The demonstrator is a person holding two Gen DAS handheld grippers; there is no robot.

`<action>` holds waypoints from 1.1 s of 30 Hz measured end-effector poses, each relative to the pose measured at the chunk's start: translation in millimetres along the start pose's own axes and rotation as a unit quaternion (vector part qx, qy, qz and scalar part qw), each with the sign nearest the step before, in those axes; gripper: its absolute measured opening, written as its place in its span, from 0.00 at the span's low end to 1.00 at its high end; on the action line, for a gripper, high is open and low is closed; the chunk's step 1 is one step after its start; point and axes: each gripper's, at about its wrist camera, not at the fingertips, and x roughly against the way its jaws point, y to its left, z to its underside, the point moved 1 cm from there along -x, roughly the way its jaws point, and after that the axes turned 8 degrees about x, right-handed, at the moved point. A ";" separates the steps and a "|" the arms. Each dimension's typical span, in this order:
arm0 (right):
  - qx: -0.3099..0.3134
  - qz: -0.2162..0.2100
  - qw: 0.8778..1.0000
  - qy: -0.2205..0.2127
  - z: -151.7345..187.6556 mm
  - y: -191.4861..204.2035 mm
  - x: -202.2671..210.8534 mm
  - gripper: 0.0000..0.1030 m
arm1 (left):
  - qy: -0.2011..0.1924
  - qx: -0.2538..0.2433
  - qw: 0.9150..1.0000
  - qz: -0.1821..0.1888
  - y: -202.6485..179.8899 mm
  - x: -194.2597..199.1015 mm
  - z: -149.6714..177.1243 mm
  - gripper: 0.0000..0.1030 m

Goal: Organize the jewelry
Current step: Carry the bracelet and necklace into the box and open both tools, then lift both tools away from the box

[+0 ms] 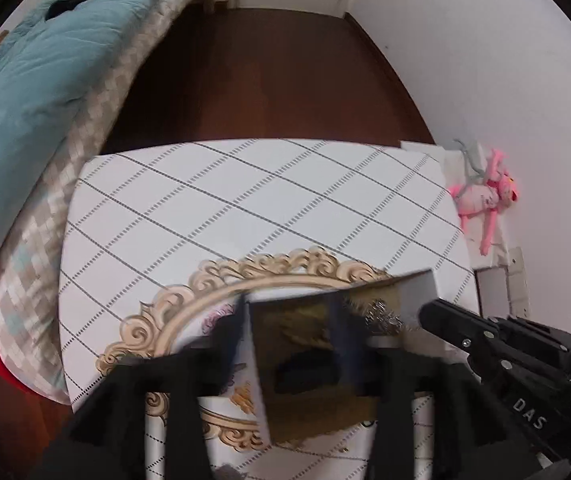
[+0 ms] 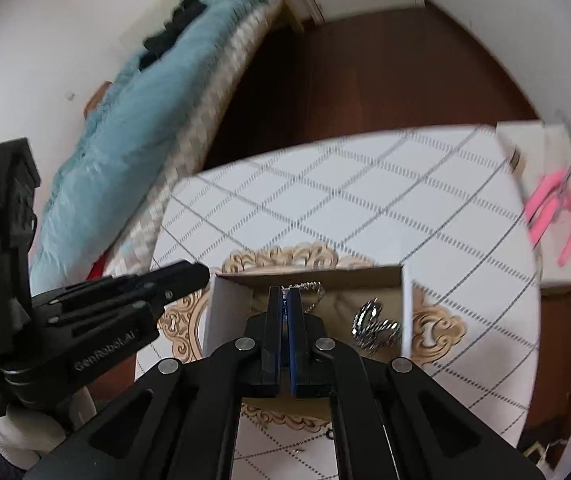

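A small white cardboard box (image 2: 227, 308) with a beige lining sits over an ornate gold-rimmed tray (image 2: 437, 328) on the checked table. Silver jewelry (image 2: 375, 326) lies in its right half. My right gripper (image 2: 284, 294) is shut on a thin silver chain (image 2: 309, 288) over the box's middle. My left gripper (image 1: 297, 324) grips the box's left wall (image 1: 257, 360) between its fingers; the right wrist view shows it (image 2: 193, 276) at the box's left corner. The box (image 1: 417, 292) and jewelry (image 1: 381, 314) are blurred in the left wrist view.
The table (image 1: 245, 200) has a white cloth with a grey diamond grid. A bed with a teal quilt (image 1: 37, 80) runs along the left. A pink plush toy (image 1: 485, 196) lies on a white ledge at the right. Dark wood floor (image 1: 277, 80) is beyond.
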 end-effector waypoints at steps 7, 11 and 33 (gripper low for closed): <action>0.020 0.103 0.994 -0.003 10.8 -8.8 -2.6 0.57 | -0.033 0.011 0.997 -0.064 22.3 1.0 9.3 0.99; 0.035 0.188 0.981 -0.007 26.0 -11.2 1.1 0.89 | -0.061 0.017 0.994 -0.084 30.2 -0.5 30.4 1.00; 0.051 0.241 0.969 -0.035 101.2 4.4 25.1 1.00 | -0.092 0.034 0.992 -0.076 23.0 18.8 111.2 1.00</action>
